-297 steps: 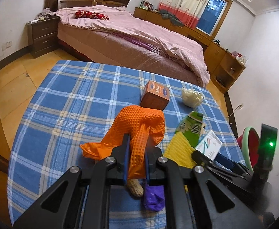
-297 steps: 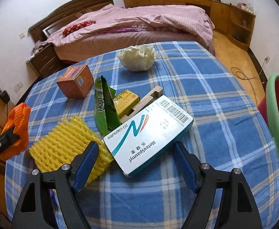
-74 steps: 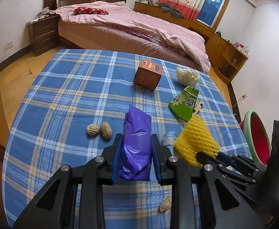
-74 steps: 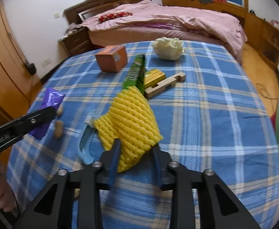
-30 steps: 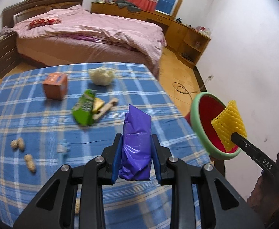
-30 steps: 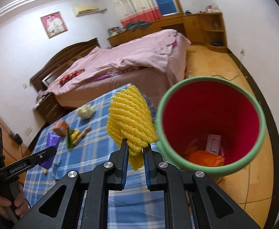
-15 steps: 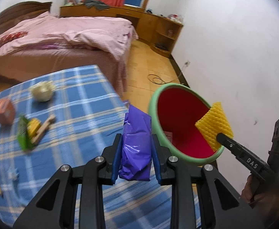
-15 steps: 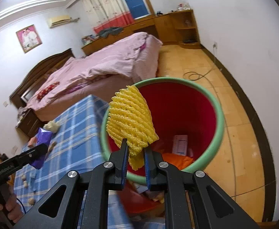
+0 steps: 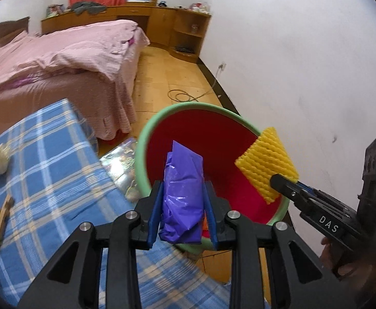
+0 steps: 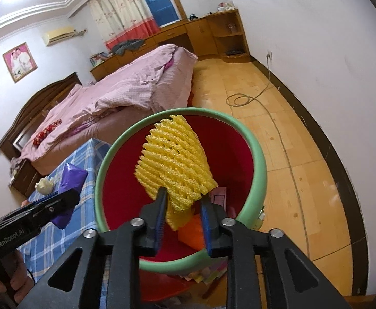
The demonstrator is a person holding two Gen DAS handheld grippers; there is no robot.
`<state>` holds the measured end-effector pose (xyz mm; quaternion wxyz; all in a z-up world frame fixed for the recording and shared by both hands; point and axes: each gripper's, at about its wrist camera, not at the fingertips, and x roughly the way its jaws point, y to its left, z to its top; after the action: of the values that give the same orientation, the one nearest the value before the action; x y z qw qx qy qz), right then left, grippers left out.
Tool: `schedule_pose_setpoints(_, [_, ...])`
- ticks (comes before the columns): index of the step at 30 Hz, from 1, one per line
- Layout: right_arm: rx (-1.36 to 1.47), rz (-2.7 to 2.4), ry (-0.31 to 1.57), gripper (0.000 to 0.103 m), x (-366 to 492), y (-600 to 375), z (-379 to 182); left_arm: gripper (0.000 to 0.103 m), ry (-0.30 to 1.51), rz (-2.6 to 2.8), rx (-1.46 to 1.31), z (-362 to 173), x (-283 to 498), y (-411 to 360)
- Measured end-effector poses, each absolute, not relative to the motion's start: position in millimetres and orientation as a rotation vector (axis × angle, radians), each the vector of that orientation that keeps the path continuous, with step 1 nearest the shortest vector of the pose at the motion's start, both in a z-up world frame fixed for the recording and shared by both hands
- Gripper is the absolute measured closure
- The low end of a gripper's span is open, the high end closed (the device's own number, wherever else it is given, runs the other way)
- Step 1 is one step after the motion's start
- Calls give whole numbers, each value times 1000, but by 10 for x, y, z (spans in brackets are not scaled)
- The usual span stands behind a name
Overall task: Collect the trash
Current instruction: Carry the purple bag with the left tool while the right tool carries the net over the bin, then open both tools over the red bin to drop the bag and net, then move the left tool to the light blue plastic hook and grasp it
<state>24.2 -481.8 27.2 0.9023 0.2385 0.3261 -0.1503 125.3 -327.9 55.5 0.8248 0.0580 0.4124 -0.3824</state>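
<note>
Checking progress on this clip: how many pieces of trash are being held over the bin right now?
2. The purple bag sits between the left gripper pads; the yellow foam net sits in the opening right gripper, both above the red bin.

Left gripper (image 9: 182, 203) opening around purple bag (image 9: 182, 193), above red bin (image 9: 146, 139)

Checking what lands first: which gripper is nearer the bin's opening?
Right. The right gripper, jaws opening around the yellow foam net, is over the bin. The left gripper, jaws opening around the purple bag, sits at its near rim.
</note>
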Motion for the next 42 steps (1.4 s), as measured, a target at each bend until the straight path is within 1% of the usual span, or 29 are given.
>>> schedule_pose_setpoints(4, [508,-318,673,72,221,-4886,246,69,871,-817,156,538,1231,-3391])
schedule_pose_setpoints(6, [512,-318,670,66,209,-4899,246,68,872,-823,161,538,1232,-3402])
schedule_pose_setpoints(7, [514,-318,668,65,198,-4905,246,68,874,-821,164,534,1226,-3407])
schedule_pose_setpoints(15, [515,-301,657,63,121,-4856,303,68,883,-790,122,589,1163,-3228])
schedule_pose_setpoints(20, [512,-277,645,59,62,-4744,364,68,894,-738,89,589,1132,-2936])
schedule_pose_setpoints(42, [488,-145,713,58,-4,-3970,381,68,901,-434,-13,546,988,-1351])
